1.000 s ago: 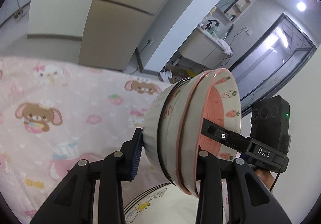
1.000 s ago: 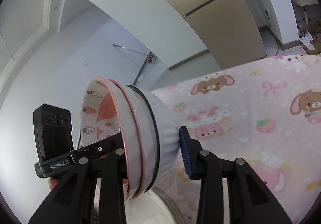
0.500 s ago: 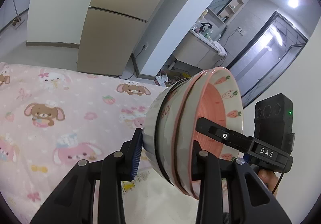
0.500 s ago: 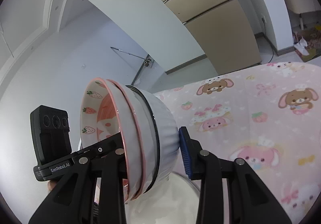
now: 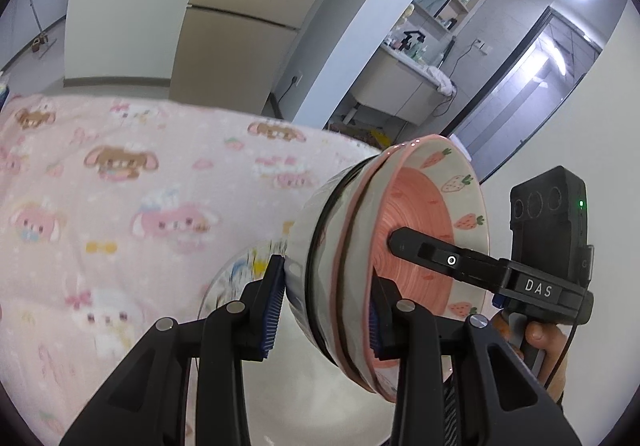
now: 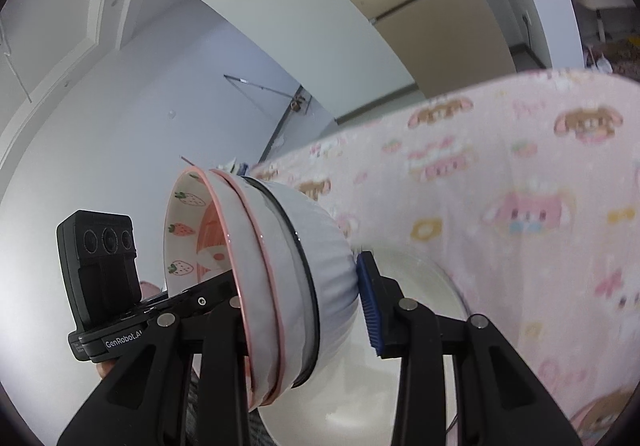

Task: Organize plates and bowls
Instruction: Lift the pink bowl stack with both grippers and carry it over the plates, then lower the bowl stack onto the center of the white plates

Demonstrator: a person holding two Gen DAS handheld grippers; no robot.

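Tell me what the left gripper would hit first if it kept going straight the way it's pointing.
Probably the white plate lying below the stack of bowls that the left gripper clamps, then the pink cartoon blanket. Depth is hard to judge here.

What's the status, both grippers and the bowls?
Left gripper and right gripper both clamped on stacked bowls, tipped sideways. Plate on pink cloth below. Nothing in the way.

Each fisheye view is taken close along its own hand-held gripper, angled downward. The nested stack of pink-rimmed ceramic bowls [image 5: 360, 246] [image 6: 280, 266] is shared from opposite sides.
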